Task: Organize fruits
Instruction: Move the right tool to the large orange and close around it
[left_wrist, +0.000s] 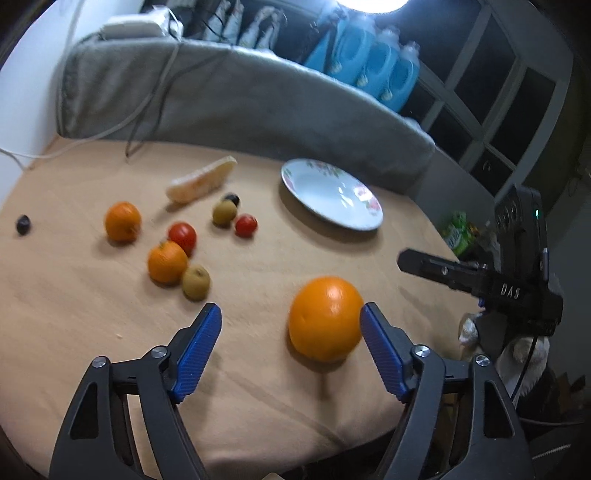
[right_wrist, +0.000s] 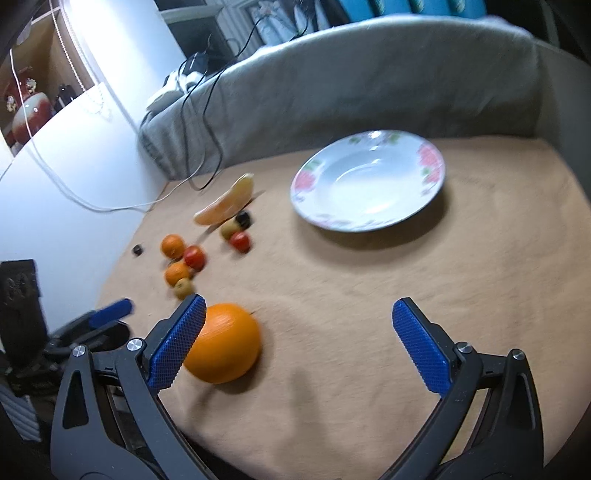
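Note:
A large orange (left_wrist: 325, 317) lies on the tan tablecloth near the front edge; it also shows in the right wrist view (right_wrist: 225, 343). My left gripper (left_wrist: 291, 325) is open, its right finger just beside the orange. My right gripper (right_wrist: 299, 321) is open and empty, its left finger next to the orange. A white flowered plate (left_wrist: 328, 192) stands empty at the back; it also shows in the right wrist view (right_wrist: 369, 181). Small oranges (left_wrist: 123, 221), tomatoes (left_wrist: 183, 236), green fruits (left_wrist: 195, 282), dark fruits and a fruit wedge (left_wrist: 201, 179) lie at the left.
A grey cushioned backrest (left_wrist: 229, 96) with cables curves behind the table. Blue bottles (left_wrist: 369, 62) stand beyond it. A white wall (right_wrist: 74, 177) is at the left. The table edge falls off at the front and right.

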